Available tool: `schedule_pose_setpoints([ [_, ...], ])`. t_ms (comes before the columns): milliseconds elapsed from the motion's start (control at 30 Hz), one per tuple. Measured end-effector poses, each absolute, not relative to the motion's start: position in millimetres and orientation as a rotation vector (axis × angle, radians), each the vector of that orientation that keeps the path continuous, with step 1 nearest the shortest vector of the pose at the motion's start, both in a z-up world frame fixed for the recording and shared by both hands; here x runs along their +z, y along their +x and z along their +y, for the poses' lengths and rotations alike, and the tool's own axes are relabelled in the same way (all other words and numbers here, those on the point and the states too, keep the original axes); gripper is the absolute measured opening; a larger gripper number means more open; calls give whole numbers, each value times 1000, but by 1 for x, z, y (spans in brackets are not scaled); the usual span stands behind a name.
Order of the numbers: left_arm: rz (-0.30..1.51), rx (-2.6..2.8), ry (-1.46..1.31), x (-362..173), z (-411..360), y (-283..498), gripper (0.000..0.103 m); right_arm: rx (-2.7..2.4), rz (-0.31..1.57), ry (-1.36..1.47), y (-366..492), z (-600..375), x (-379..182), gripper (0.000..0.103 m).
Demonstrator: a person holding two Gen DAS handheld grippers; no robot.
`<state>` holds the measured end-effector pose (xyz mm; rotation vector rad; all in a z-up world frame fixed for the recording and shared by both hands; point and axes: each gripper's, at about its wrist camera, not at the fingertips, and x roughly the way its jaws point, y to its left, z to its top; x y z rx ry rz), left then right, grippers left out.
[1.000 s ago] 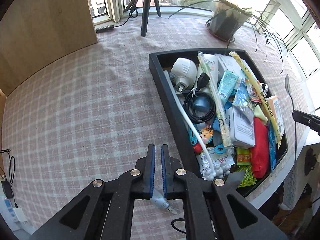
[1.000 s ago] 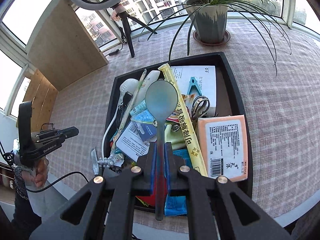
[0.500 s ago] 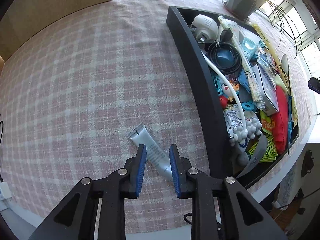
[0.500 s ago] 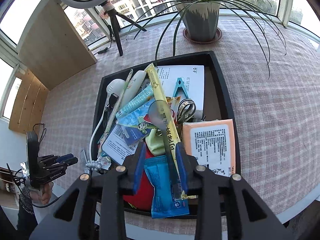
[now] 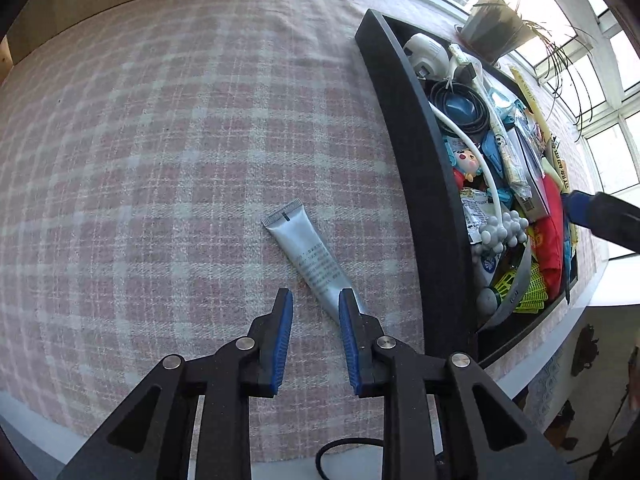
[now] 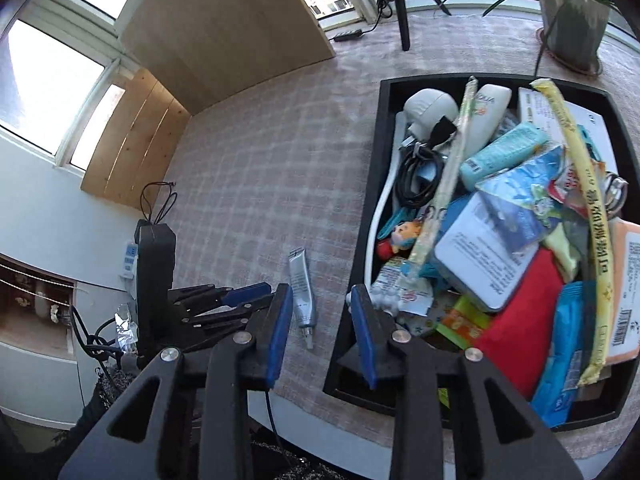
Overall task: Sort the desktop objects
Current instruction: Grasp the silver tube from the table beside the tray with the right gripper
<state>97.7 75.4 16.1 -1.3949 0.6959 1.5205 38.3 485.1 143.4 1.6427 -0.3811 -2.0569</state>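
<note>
A silver tube [image 5: 310,256] lies flat on the checked tablecloth, just left of the black tray [image 5: 412,152]; it also shows in the right wrist view [image 6: 302,288]. My left gripper [image 5: 314,308] is open and empty, just above the tube's cap end. My right gripper [image 6: 320,308] is open and empty, hovering over the tray's near left edge [image 6: 352,280]. The tray is packed with several items: a coiled black cable [image 6: 418,176], a white box [image 6: 484,252], a red pouch [image 6: 524,332], a yellow stick pack [image 6: 592,216].
A potted plant [image 6: 576,20] and a tripod leg [image 6: 400,8] stand at the far side. A wooden board [image 6: 224,28] leans at the back left. The table's front edge [image 5: 120,444] is close below the left gripper. The left gripper shows in the right wrist view [image 6: 224,304].
Both grippers opened. The left one let the silver tube down onto the cloth. The right one let go of the spoon into the tray and swung left toward the tray's edge.
</note>
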Motion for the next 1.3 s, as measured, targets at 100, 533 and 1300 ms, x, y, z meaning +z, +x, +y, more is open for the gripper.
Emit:
schedule_pose_setpoints([
  [100,641,1501,-1416,10,61,96,23,-1948,-356,1740,27,449,112,30],
  [533,539,1430,-1431,-5,38,93,23,-1846,-98,1991,11,369,38,31],
  [1300,490,1378,-1334,44,38,82,22,-1886,-280,1844,20,386,89,20],
])
